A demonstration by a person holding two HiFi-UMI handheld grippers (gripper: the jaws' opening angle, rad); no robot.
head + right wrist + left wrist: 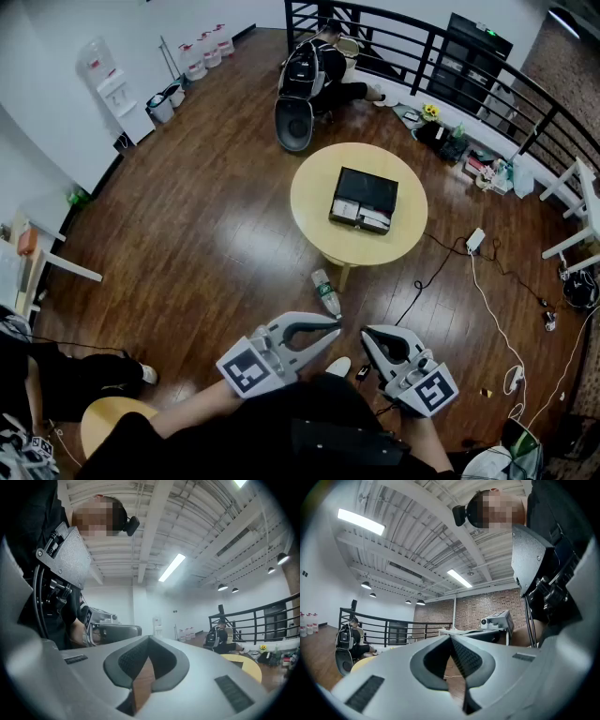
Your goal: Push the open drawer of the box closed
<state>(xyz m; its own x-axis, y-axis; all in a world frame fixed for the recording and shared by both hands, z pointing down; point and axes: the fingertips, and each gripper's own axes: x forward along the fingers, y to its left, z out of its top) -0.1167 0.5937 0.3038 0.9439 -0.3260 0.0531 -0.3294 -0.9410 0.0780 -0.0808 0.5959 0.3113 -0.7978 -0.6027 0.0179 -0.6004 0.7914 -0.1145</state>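
Observation:
A black box (365, 196) sits on the round wooden table (314, 202) well ahead of me. Its drawer (360, 215) stands pulled out on the near side, with white items inside. Both grippers hang low in front of my body, far from the table and holding nothing. My left gripper (336, 325) is shut, its fingertips meeting at the front (451, 637). My right gripper (367, 335) is shut too, tips touching (149, 639). In the right gripper view the table's edge (251, 666) shows at the far right.
A plastic bottle (326, 292) lies on the wood floor by the table's foot. Cables and a power strip (475, 240) trail to the right. A person (317, 66) sits by the black railing (487, 70). A wooden stool (105, 418) stands at my left.

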